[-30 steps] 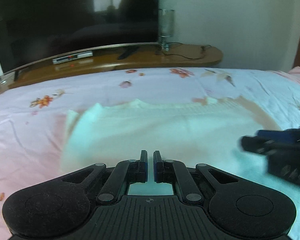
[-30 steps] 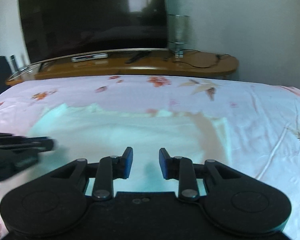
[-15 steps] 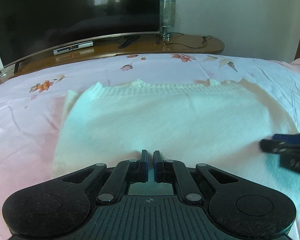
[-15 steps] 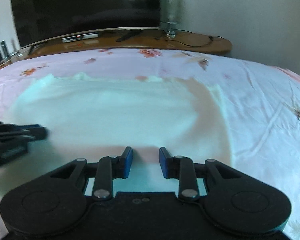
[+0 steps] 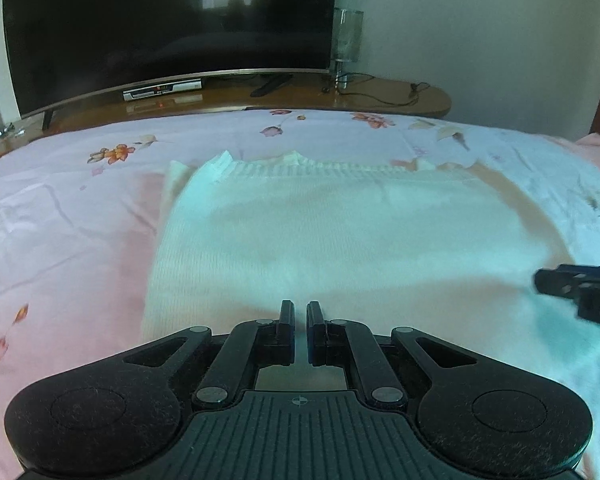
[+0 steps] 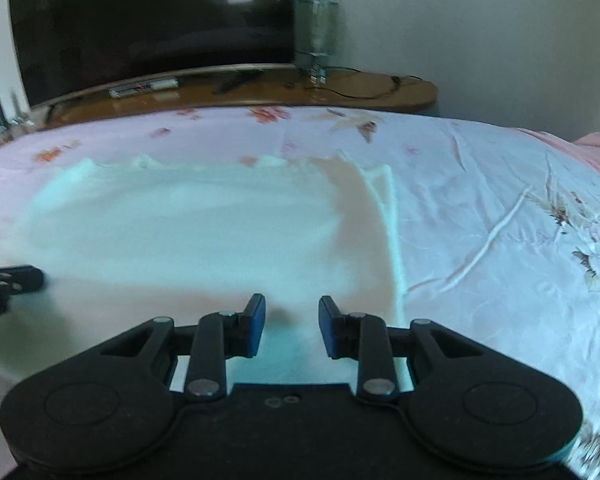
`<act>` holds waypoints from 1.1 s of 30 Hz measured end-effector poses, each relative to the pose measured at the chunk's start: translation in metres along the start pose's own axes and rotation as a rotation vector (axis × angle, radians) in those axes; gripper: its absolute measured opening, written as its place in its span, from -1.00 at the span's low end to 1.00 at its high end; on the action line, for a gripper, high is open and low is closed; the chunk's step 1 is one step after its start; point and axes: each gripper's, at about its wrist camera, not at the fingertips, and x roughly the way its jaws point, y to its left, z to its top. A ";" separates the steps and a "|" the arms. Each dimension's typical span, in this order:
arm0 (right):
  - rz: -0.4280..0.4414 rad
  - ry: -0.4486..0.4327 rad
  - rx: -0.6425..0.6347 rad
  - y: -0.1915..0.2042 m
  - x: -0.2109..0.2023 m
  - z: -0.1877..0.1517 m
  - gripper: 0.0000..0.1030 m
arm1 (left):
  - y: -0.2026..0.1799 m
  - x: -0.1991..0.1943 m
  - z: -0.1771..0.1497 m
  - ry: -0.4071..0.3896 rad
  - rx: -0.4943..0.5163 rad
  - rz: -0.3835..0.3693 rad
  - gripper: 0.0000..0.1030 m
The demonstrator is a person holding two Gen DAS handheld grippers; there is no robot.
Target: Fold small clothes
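Nearest in the left wrist view, the left tongs [image 5: 299, 307] stand with their two pads drawn almost together, only a thin slit between them, and nothing caught in that slit; whether the tips touch the cloth below them I cannot tell. In the right wrist view the right tongs [image 6: 292, 304] stand partly apart, with a clear gap between the pads and nothing held; the cloth lies beneath the gap rather than in it. Both pairs are poised over the near edge of a white knitted garment [image 5: 340, 240] that lies spread flat on the bed [image 5: 60, 208], reaching away from the tips of both tongs. From the left tongs the garment extends ahead and off to the right, where the tip of the right tongs enters at the view's right edge; from the right tongs it extends ahead and to the left, with its right-hand edge just right of the tips. Its ribbed far hem lies straight ahead of the left tongs, slightly ruffled. Around the garment the bed's pale pink sheet, printed with flowers, is creased, most of all to the right of the right tongs. Beyond the bed's far edge runs a curved wooden surface [image 5: 400, 96], carrying a large dark television [image 5: 168, 24], a flat silver box [image 5: 162, 90] below the screen and a clear glass lamp [image 5: 347, 44] with a dark cable trailing beside it, against a plain pale wall
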 end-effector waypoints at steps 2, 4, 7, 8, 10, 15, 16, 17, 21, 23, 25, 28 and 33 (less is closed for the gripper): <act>0.023 0.002 -0.016 0.012 -0.009 -0.006 -0.44 | -0.006 -0.009 -0.008 0.004 0.010 -0.017 -0.89; 0.042 0.012 -0.029 0.024 -0.015 -0.012 -0.44 | -0.011 -0.014 -0.016 0.010 0.024 -0.018 -0.89; 0.050 0.028 -0.045 0.037 -0.019 -0.022 -0.44 | -0.012 -0.015 -0.029 0.028 0.005 -0.001 -0.89; 0.048 0.033 -0.052 0.040 -0.019 -0.026 -0.44 | -0.012 -0.015 -0.032 0.027 -0.003 0.003 -0.89; 0.038 0.046 -0.065 0.044 -0.018 -0.032 -0.43 | -0.009 -0.015 -0.038 0.013 -0.005 0.011 -0.89; -0.019 0.045 -0.083 0.035 -0.013 -0.042 -0.41 | -0.002 -0.016 -0.042 0.009 -0.027 0.011 -0.89; -0.022 0.046 -0.073 0.031 -0.013 -0.042 -0.41 | 0.000 -0.017 -0.042 0.009 -0.025 0.013 -0.89; -0.033 0.046 -0.064 0.026 -0.014 -0.042 -0.41 | 0.001 -0.017 -0.043 0.009 -0.024 0.014 -0.89; -0.074 0.046 -0.044 0.006 -0.016 -0.044 -0.41 | 0.007 -0.018 -0.043 0.012 -0.034 0.017 -0.89; -0.093 0.045 -0.034 -0.002 -0.017 -0.045 -0.41 | 0.010 -0.019 -0.044 0.012 -0.038 0.021 -0.89; -0.105 0.045 -0.025 -0.009 -0.018 -0.045 -0.41 | 0.012 -0.020 -0.045 0.012 -0.038 0.025 -0.89; -0.120 0.044 -0.017 -0.016 -0.018 -0.046 -0.41 | 0.018 -0.023 -0.047 0.014 -0.048 0.032 -0.89; -0.125 0.048 -0.011 -0.018 -0.020 -0.046 -0.41 | 0.033 -0.030 -0.048 0.039 -0.133 0.026 -0.89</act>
